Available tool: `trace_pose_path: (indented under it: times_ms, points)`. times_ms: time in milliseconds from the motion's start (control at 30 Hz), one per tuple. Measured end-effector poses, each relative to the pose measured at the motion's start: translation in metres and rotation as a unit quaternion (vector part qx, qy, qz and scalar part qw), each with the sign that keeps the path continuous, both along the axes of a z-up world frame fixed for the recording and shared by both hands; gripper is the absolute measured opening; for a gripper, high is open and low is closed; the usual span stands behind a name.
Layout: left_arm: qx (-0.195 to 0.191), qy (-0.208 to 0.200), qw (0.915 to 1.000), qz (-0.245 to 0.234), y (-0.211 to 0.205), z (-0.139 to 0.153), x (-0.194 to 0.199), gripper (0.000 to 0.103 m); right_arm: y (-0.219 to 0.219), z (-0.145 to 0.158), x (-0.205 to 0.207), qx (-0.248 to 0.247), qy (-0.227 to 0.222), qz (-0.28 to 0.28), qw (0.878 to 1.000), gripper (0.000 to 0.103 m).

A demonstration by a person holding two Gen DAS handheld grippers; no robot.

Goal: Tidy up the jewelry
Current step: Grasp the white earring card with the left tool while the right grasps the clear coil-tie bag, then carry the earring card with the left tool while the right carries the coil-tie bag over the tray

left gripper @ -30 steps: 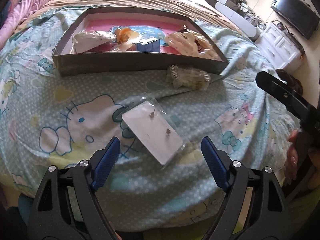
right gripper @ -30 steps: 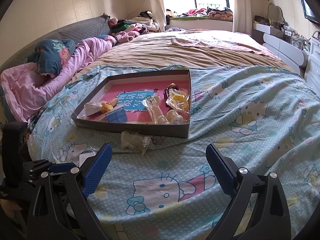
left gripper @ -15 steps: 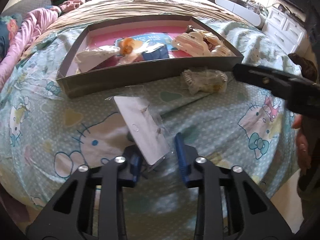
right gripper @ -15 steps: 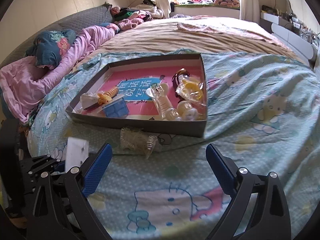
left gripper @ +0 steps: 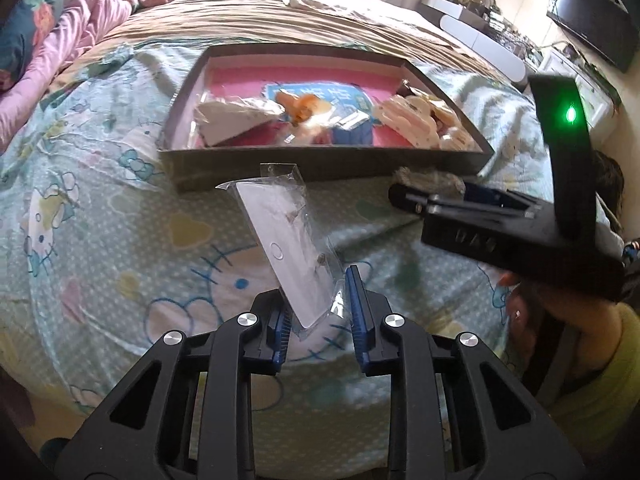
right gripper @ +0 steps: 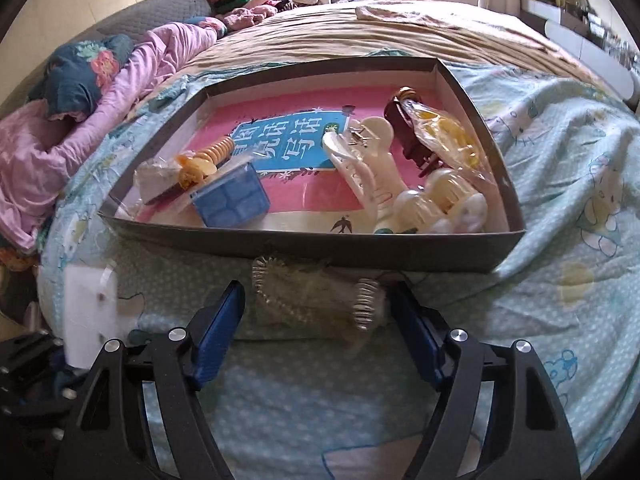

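My left gripper (left gripper: 316, 294) holds a white earring card in a clear sleeve (left gripper: 292, 240), tilted up off the bedspread; its jaws are still closing, with the blue pads pressing the card's lower end. The same card (right gripper: 90, 312) shows at the lower left of the right wrist view. A clear bag of coiled hair pieces (right gripper: 316, 300) lies on the bed against the front wall of the grey box (right gripper: 360, 250). My right gripper (right gripper: 319, 292) straddles that bag; its jaws are closing, and the pads stand just apart from the bag's ends. In the left wrist view the right gripper (left gripper: 480, 220) reaches in from the right.
The grey box (left gripper: 320, 162) has a pink floor and holds cream claw clips (right gripper: 360, 168), a blue case (right gripper: 232, 196), an orange spiral piece (right gripper: 204, 160) and bagged items. Pink bedding (right gripper: 60, 152) lies at the left. A person's hand (left gripper: 520, 308) is at the right edge.
The left gripper shut on the earring card and lifted it off the bed. The right gripper dropped forward over the bag in front of the box, and its jaws narrowed.
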State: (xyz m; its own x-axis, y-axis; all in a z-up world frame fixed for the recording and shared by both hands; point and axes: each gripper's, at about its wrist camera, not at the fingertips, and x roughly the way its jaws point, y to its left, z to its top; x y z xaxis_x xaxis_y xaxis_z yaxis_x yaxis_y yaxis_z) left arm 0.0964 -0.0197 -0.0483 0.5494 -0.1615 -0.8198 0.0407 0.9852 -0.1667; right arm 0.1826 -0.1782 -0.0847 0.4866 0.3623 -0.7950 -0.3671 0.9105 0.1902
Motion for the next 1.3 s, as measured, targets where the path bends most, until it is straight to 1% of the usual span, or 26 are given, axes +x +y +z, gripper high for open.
trace_pose_path:
  times_ms: [33, 67, 133, 233, 333, 667, 867, 1300]
  points:
    - [-0.001, -0.001, 1.0000, 0.002, 0.001, 0.001, 0.000, 0.018, 0.003, -0.001, -0.001, -0.009, -0.006, 0.001, 1.000, 0.071]
    - [-0.003, -0.002, 1.0000, 0.004, 0.004, 0.002, 0.001, 0.018, 0.005, -0.002, -0.002, -0.016, -0.012, 0.001, 1.000, 0.064]
    - [-0.005, -0.003, 1.0000, 0.006, 0.007, 0.004, 0.002, 0.018, 0.006, -0.002, -0.003, -0.016, -0.018, 0.005, 1.000, 0.061]
    - [-0.007, -0.005, 0.9999, 0.007, 0.008, 0.006, 0.003, 0.018, 0.001, -0.001, -0.004, -0.001, -0.017, 0.009, 1.000, 0.059]
    - [-0.008, -0.008, 0.9999, 0.006, 0.010, 0.010, 0.004, 0.018, -0.005, 0.005, -0.008, 0.017, -0.013, 0.014, 1.000, 0.059]
    - [-0.008, -0.024, 0.9996, 0.008, 0.015, 0.027, 0.004, 0.018, -0.019, 0.032, -0.028, 0.031, -0.020, 0.030, 0.999, 0.059]
    - [-0.012, -0.037, 0.9992, 0.009, 0.018, 0.038, 0.005, 0.018, -0.023, 0.050, -0.037, 0.041, -0.035, 0.034, 0.998, 0.059]
    - [0.000, -0.065, 0.9978, 0.010, 0.022, 0.068, 0.012, 0.018, -0.017, 0.085, -0.042, 0.058, -0.068, 0.055, 0.994, 0.059]
